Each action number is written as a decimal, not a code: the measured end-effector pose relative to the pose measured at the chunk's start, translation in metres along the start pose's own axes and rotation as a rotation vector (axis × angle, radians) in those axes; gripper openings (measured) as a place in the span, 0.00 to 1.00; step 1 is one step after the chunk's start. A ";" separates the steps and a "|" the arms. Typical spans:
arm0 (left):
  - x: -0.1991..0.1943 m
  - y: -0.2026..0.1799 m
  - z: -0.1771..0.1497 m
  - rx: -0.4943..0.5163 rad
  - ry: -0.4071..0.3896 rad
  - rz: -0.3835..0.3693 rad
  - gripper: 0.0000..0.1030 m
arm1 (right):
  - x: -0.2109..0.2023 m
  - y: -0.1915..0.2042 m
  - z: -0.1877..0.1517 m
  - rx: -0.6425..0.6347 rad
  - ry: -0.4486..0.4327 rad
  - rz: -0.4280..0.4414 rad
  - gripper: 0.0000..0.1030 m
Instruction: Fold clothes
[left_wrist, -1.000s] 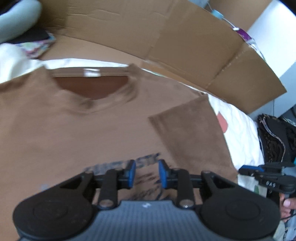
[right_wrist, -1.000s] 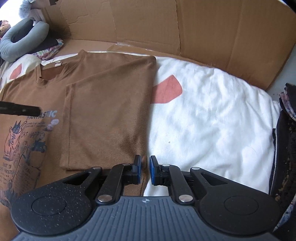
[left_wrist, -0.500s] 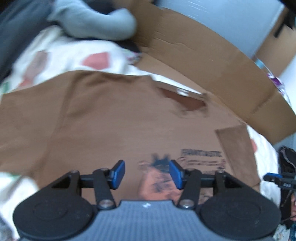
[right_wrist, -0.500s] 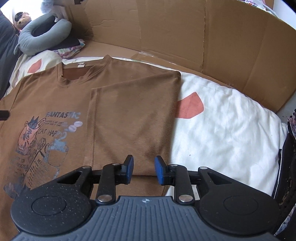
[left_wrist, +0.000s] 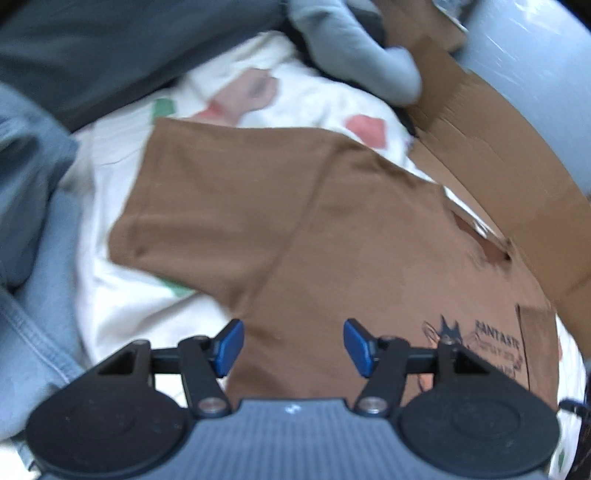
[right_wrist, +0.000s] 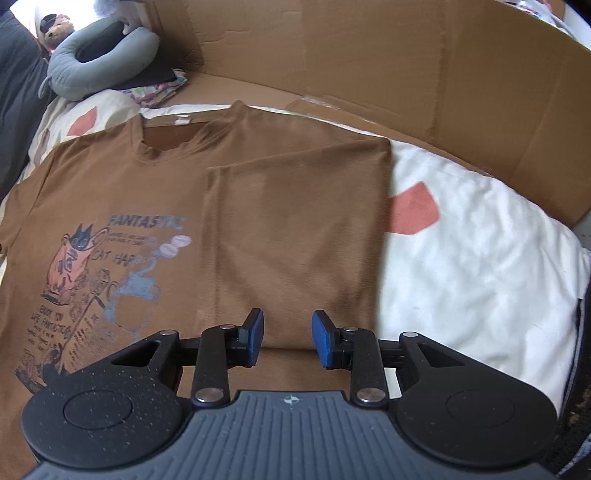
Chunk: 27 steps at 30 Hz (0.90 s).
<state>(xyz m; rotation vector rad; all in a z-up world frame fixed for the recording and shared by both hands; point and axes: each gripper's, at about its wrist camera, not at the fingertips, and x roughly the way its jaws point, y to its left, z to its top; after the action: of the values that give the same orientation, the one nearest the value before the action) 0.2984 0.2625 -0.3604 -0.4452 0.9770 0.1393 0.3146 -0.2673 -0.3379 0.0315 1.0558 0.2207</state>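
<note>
One side of the brown T-shirt (right_wrist: 177, 192) on the bed (right_wrist: 480, 258) is folded inward, so the right gripper (right_wrist: 287, 339), narrowly parted and empty, has just been opening, as has the wider, empty left gripper (left_wrist: 293, 347) above the flat sleeve (left_wrist: 207, 206), likely next.

Grey neck pillow (right_wrist: 99, 61) – cardboard wall (right_wrist: 369, 66) behind
</note>
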 end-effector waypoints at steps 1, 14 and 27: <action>0.001 0.005 0.000 -0.017 -0.006 0.007 0.61 | 0.001 0.003 0.001 -0.002 -0.002 0.004 0.35; 0.000 0.060 0.000 -0.273 -0.153 -0.018 0.61 | 0.013 0.024 0.009 -0.027 -0.010 0.023 0.35; 0.017 0.106 -0.004 -0.447 -0.250 -0.105 0.60 | 0.024 0.042 0.013 -0.072 -0.011 0.033 0.35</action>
<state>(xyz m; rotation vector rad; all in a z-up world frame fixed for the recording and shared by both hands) 0.2722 0.3554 -0.4086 -0.8662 0.6712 0.3133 0.3302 -0.2200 -0.3468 -0.0149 1.0367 0.2884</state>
